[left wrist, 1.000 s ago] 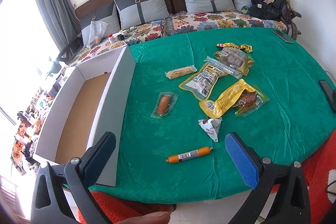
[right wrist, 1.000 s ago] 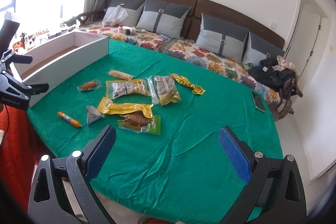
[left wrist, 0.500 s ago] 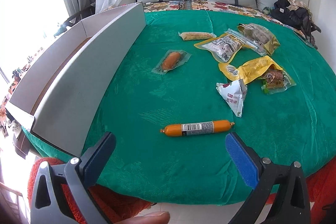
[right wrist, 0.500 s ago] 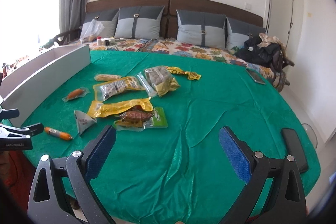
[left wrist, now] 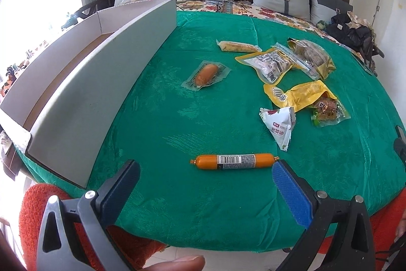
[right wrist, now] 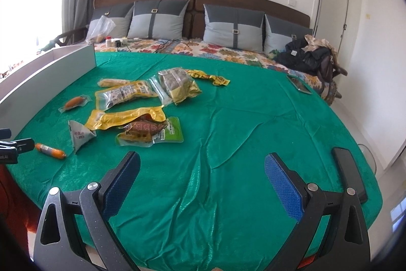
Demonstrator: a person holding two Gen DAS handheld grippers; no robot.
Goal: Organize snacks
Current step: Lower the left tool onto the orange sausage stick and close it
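Observation:
Several snack packs lie on the green tablecloth [left wrist: 177, 194]. An orange sausage stick [left wrist: 234, 161] lies nearest, just ahead of my open, empty left gripper [left wrist: 205, 174]. Beyond it are a white triangular pack [left wrist: 279, 125], a yellow pouch [left wrist: 297, 95], a clear-wrapped sausage [left wrist: 206, 74] and more packets. A long white cardboard box [left wrist: 96, 83] stands open at the left. My right gripper [right wrist: 201, 169] is open and empty over bare cloth; the sausage stick [right wrist: 49, 150] and a green sweet-potato pack [right wrist: 152, 132] lie to its left.
A black phone [right wrist: 349, 173] lies by the table's right edge and another phone [right wrist: 299, 85] at the far right. A sofa with grey cushions [right wrist: 233, 28] stands behind the table. Orange carpet [left wrist: 35, 207] shows below the near edge.
My left gripper has come lower and closer to the sausage stick, which now lies just ahead of the fingertips. My right gripper has shifted only slightly.

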